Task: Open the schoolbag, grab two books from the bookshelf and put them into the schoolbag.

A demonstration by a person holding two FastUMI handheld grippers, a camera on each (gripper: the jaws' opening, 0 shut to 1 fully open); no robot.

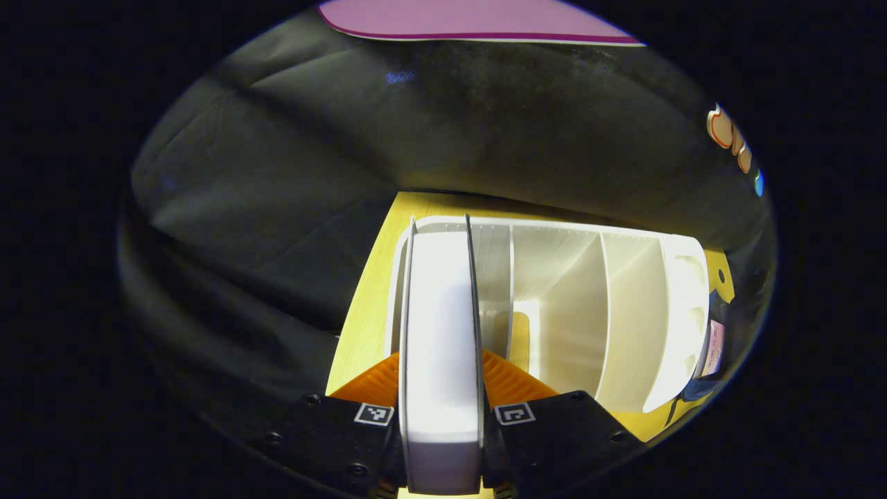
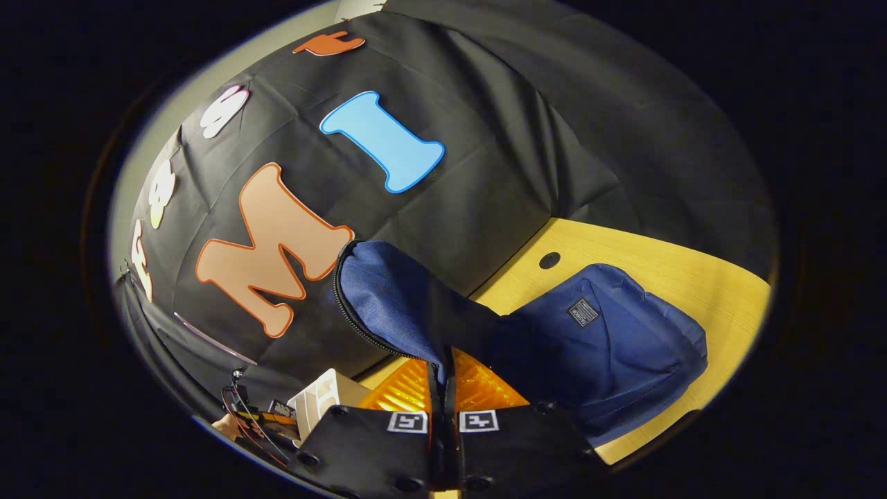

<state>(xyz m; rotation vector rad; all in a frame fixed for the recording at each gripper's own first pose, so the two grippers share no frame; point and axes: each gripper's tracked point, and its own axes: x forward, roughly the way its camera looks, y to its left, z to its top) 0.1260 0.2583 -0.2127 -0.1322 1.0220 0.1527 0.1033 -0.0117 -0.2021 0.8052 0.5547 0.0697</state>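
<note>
In the left gripper view, the white plastic bookshelf with upright dividers [image 1: 596,305] stands on the light wooden table [image 1: 364,326], and the thick white book [image 1: 440,346] stands in its leftmost compartment, between the left gripper [image 1: 441,388] fingers. In the right gripper view, the dark blue fabric schoolbag [image 2: 603,346] lies on the table, right of the bookshelf, its flap between the right gripper [image 2: 443,388] fingers.

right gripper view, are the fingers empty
No, the right gripper's orange fingers are pinched on the blue schoolbag's opened flap, holding it up.
</note>
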